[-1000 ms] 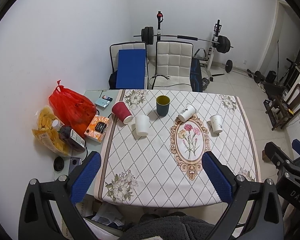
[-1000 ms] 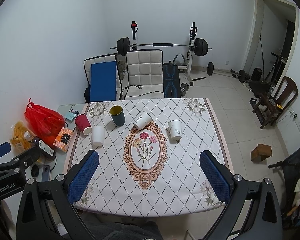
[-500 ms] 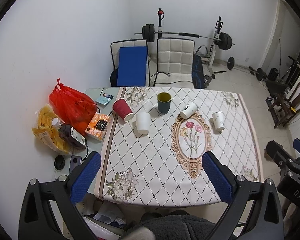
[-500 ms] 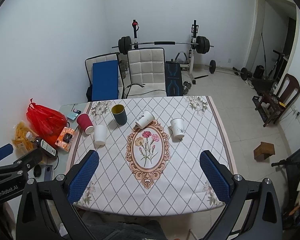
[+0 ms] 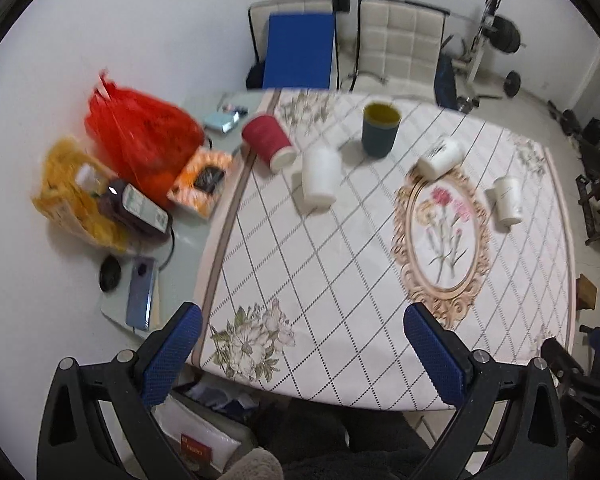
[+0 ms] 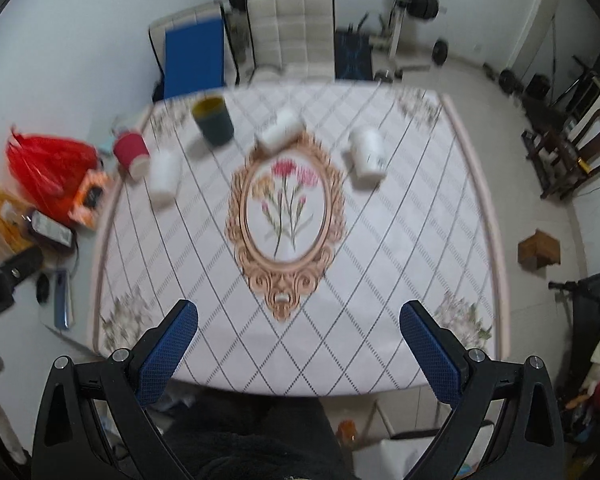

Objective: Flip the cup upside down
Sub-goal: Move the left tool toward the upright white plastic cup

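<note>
Several cups sit at the far side of the table. A dark teal cup (image 5: 380, 131) (image 6: 213, 126) stands upright, mouth up. A red cup (image 5: 267, 143) (image 6: 131, 154) lies tilted on its side. A white cup (image 5: 319, 178) (image 6: 164, 177) stands mouth down. Another white cup (image 5: 440, 158) (image 6: 281, 134) lies on its side, and a third white cup (image 5: 507, 199) (image 6: 367, 157) stands mouth down at the right. My left gripper (image 5: 304, 356) and right gripper (image 6: 298, 354) are both open and empty, held high over the near table edge, far from the cups.
The tablecloth (image 5: 340, 280) has a flower oval in the middle. Left of it lie a red bag (image 5: 140, 136), a yellow bag (image 5: 72, 200), an orange box (image 5: 202, 182) and a phone (image 5: 140, 292). Two chairs (image 6: 292, 28) stand behind the table. A wooden block (image 6: 539, 249) lies on the floor.
Both grippers have moved down and forward toward the table, so the cups look larger. The views are blurred by the motion. The cups have not moved.
</note>
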